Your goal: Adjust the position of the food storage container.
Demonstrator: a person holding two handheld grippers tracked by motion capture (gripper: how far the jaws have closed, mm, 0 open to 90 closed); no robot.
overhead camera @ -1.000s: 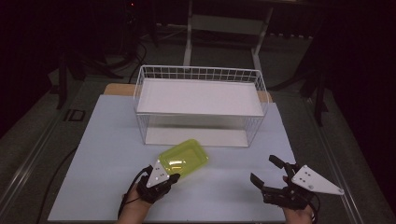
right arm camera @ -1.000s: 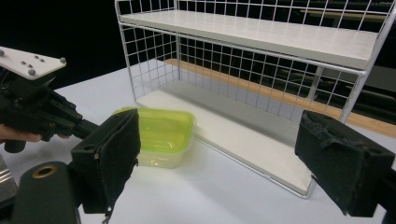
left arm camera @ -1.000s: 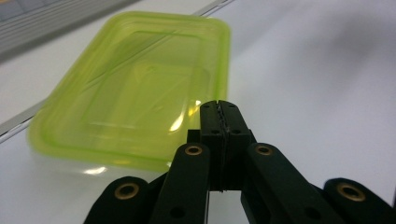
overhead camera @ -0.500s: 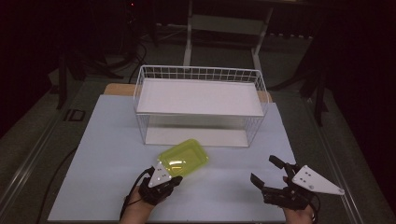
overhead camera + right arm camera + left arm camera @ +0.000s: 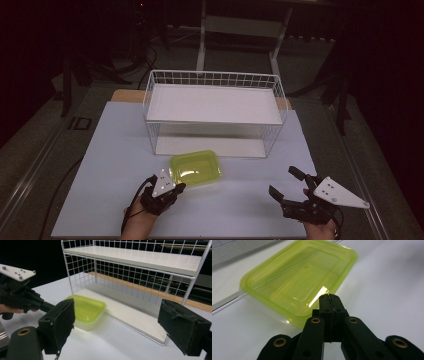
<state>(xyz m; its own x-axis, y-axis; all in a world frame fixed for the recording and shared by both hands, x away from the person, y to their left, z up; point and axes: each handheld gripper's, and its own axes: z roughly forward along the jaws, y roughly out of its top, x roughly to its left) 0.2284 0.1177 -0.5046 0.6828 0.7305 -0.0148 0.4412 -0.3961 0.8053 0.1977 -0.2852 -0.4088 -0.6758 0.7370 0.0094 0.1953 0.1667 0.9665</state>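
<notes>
Yellow container [image 5: 196,168] shifted slightly, near rim jaw-hidden

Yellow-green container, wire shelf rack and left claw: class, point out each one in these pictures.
Yellow-green container [image 5: 196,168]: high view, middle of its lid.
Wire shelf rack [image 5: 212,103]: high view, its upper white shelf board.
Left claw [image 5: 329,301]: left gripper view, where its closed tips meet.

overhead forward-down, two close claw-mounted views

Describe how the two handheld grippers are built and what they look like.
Both the left gripper and the right gripper are black, linked-bar tools with brass-coloured rivets. Each carries a pale grey three-cornered plate dotted with small holes. The right one's jaws have thick black foam-like pads. A black cable trails from the left.
</notes>
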